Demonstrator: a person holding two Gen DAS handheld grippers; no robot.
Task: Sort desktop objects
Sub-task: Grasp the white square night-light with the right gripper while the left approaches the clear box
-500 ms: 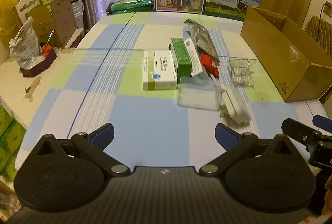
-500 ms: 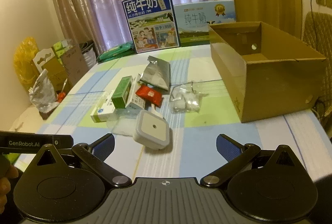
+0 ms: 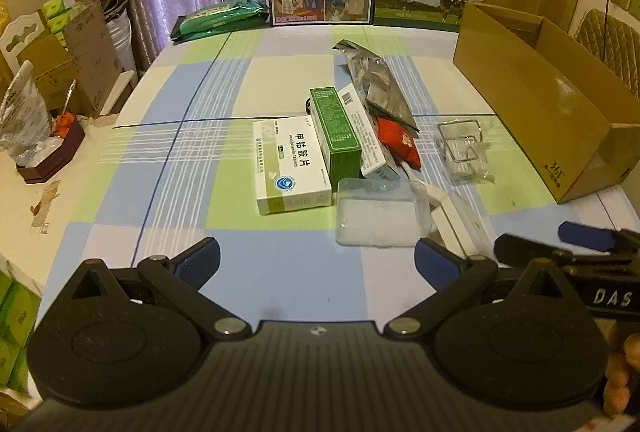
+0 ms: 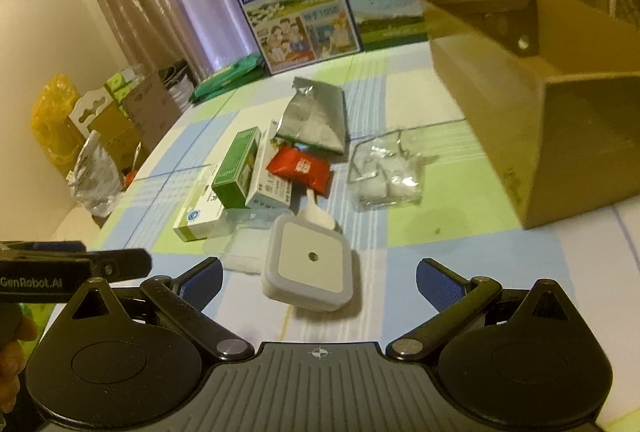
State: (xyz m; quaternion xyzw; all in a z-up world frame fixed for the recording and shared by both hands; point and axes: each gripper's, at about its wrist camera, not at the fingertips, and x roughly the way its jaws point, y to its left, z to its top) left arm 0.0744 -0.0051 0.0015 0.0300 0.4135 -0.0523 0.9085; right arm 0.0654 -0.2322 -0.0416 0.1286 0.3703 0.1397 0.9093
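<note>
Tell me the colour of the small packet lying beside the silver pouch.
Red packet with white markings, clearest in the right wrist view.

The left wrist view looks forward from low over the near edge of the table [image 3: 132, 167], level, with its own fingers [image 3: 198, 264] spread along the bottom; the cardboard box [image 3: 536, 111] stands to the far right. The right wrist view sits just beside it, nearer that cardboard box [image 4: 560, 135], and is tilted, so the table [image 4: 460, 264] slopes. It looks closely down on the square white device [image 4: 310, 268]. Both views share the pile left of the box, the green carton [image 3: 334, 127] [image 4: 236, 167], and the milk cartons behind; each catches the other gripper at its edge
</note>
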